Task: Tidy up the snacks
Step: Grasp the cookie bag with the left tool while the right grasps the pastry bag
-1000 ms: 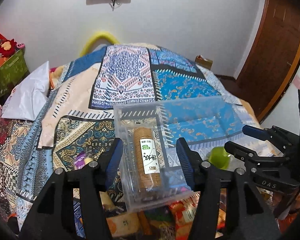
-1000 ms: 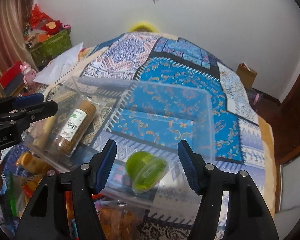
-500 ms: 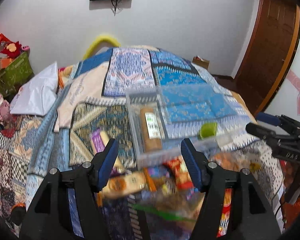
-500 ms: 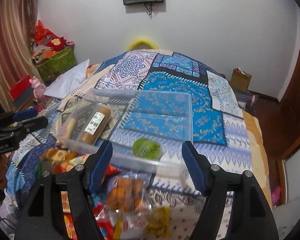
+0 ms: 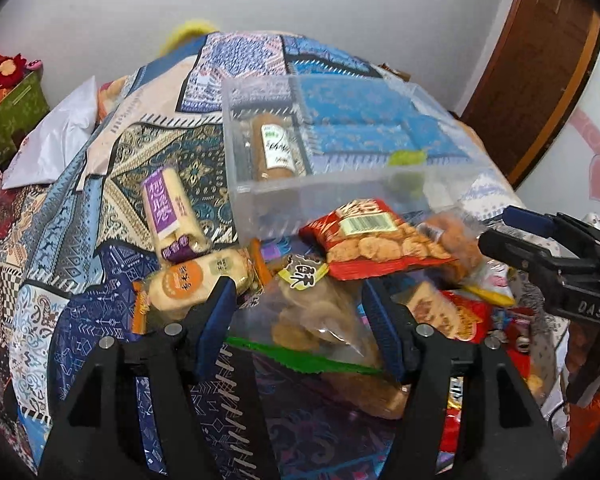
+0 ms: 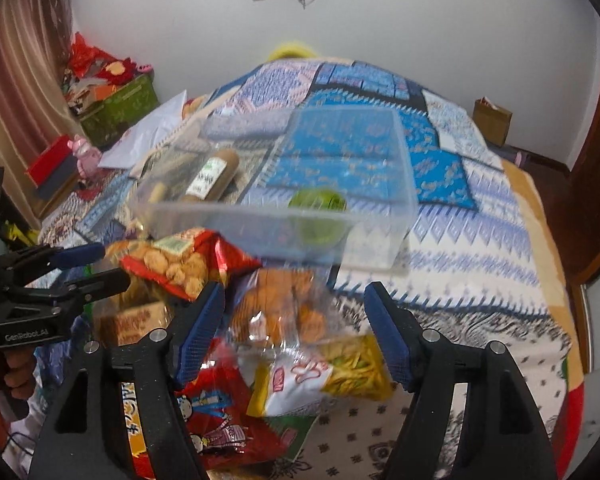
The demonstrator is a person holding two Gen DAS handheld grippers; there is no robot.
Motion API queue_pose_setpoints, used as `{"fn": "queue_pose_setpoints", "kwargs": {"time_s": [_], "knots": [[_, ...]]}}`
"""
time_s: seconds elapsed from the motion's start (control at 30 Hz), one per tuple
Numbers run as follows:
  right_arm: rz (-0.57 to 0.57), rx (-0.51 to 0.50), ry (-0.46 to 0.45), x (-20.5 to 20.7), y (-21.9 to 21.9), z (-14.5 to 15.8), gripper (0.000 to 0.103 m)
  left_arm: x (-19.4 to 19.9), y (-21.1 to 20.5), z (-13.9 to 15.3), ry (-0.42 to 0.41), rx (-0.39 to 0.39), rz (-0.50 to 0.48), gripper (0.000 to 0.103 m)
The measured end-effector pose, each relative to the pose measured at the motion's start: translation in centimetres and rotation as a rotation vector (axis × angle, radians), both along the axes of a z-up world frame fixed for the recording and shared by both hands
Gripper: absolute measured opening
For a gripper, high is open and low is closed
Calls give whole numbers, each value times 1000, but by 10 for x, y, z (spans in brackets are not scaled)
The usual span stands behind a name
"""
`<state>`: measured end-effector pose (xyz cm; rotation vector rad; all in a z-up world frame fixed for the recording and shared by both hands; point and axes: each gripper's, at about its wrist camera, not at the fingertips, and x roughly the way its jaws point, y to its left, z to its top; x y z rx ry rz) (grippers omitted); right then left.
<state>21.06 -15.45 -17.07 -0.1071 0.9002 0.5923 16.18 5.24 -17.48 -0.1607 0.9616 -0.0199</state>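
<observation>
A clear plastic bin (image 5: 244, 148) (image 6: 396, 168) sits on the patterned bedspread. It holds a brown biscuit roll (image 5: 274, 148) (image 6: 214, 172) and a green round snack (image 5: 408, 160) (image 6: 318, 200). A heap of snack packets lies in front of it: a red cracker bag (image 5: 374, 236) (image 6: 180, 258), a clear bag of brown snacks (image 5: 316, 316) (image 6: 284, 308), a purple-labelled pack (image 5: 168, 208) and an orange-labelled pack (image 5: 196, 280). My left gripper (image 5: 300, 320) is open and empty above the clear bag. My right gripper (image 6: 294, 328) is open and empty over the heap.
The bedspread (image 5: 100, 184) covers the bed. A white pillow (image 5: 56, 136) lies at the left. A green box with toys (image 6: 118, 110) stands by the wall. A wooden door (image 5: 540, 60) is at the right. A yellow-and-white packet (image 6: 328, 372) and a red packet (image 6: 224, 412) lie near the bed's front.
Both grippers have pulled back from the bin and lowered toward the snack heap. The bin now sits farther away. Both stay open and empty.
</observation>
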Motion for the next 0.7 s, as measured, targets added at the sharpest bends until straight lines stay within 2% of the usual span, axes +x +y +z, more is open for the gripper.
{"fn": "queue_pose_setpoints", "kwargs": {"time_s": [0.1, 0.2, 0.33, 0.5, 0.7], "knots": [[8, -9, 28, 1, 3, -10, 70, 3, 3, -9, 15, -21, 8, 68], [10, -16, 40, 4, 7, -18, 76, 5, 3, -13, 15, -29, -1, 71], [19, -7, 61, 8, 9, -25, 78, 10, 2, -21, 27, -48, -9, 74], [29, -8, 81, 10, 14, -35, 80, 10, 3, -23, 17, -62, -8, 73], [29, 11, 71, 8, 12, -34, 74, 5, 1, -20, -9, -51, -19, 64]]}}
